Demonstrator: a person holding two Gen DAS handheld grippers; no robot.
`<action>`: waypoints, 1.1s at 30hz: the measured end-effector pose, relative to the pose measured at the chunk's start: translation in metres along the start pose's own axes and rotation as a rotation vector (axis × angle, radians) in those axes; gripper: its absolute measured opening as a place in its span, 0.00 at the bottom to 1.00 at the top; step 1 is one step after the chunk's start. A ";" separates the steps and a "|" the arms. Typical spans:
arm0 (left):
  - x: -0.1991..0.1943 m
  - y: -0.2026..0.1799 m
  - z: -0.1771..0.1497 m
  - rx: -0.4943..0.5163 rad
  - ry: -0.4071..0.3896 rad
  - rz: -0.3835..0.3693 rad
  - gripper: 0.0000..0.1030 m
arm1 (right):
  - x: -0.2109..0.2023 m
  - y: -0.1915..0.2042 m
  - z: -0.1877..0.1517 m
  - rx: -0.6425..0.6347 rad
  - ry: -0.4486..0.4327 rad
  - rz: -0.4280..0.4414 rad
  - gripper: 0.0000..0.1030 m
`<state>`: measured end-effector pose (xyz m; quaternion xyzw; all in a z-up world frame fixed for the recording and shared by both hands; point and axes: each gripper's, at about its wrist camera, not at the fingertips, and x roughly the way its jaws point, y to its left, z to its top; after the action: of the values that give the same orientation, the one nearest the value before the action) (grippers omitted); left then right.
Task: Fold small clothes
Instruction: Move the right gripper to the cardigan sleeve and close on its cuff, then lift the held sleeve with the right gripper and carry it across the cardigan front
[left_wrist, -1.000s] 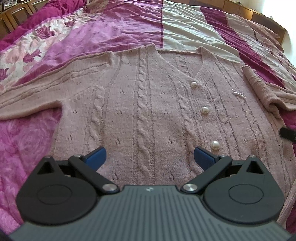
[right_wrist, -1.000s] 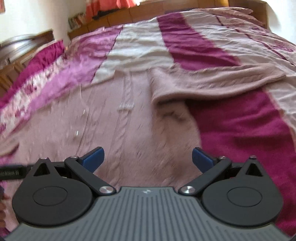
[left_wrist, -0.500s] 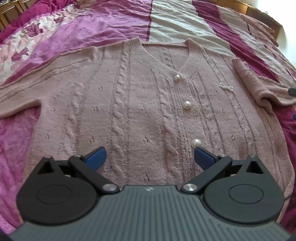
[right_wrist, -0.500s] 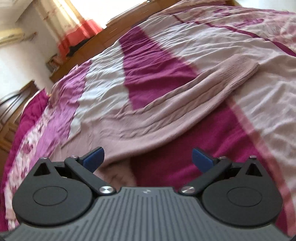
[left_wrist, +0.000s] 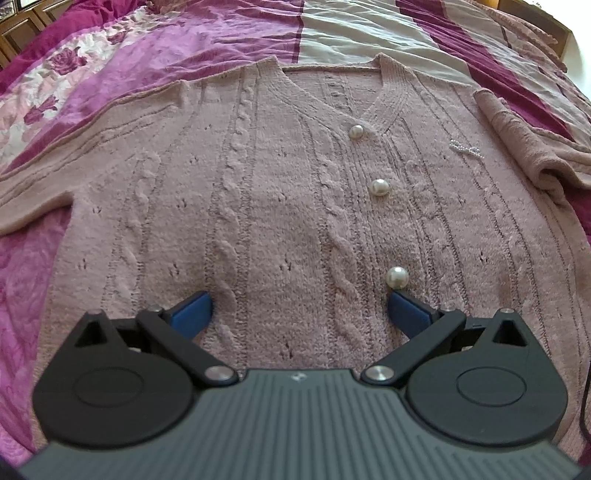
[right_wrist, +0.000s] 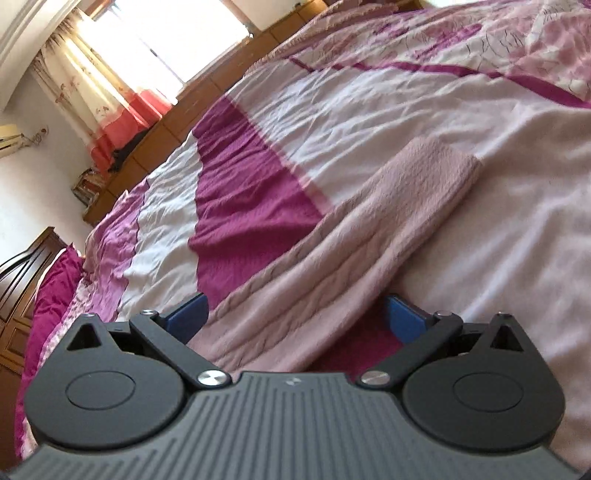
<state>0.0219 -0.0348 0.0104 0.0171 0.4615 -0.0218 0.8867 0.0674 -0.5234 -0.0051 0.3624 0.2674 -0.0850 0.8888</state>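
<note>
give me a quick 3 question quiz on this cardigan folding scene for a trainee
1. True or false: the left gripper is shut on the cardigan.
2. How many pearl buttons show down the cardigan front in the left wrist view? A) one B) three C) five
3. What lies between the open fingers of the right gripper?

Key
1. False: it is open, holding nothing.
2. B
3. The cardigan's sleeve, stretched out across the bedspread.
</note>
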 end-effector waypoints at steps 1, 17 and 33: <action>0.000 0.000 0.000 0.001 0.000 -0.001 1.00 | 0.004 -0.001 0.001 -0.002 -0.012 -0.001 1.00; 0.002 -0.004 -0.003 0.025 -0.013 0.017 1.00 | 0.029 -0.008 0.013 0.002 -0.080 -0.097 0.23; -0.001 -0.001 -0.005 0.034 -0.034 -0.003 1.00 | -0.060 0.034 0.046 -0.038 -0.230 0.046 0.14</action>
<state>0.0169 -0.0354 0.0082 0.0311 0.4460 -0.0311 0.8939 0.0474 -0.5333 0.0748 0.3395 0.1568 -0.1004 0.9220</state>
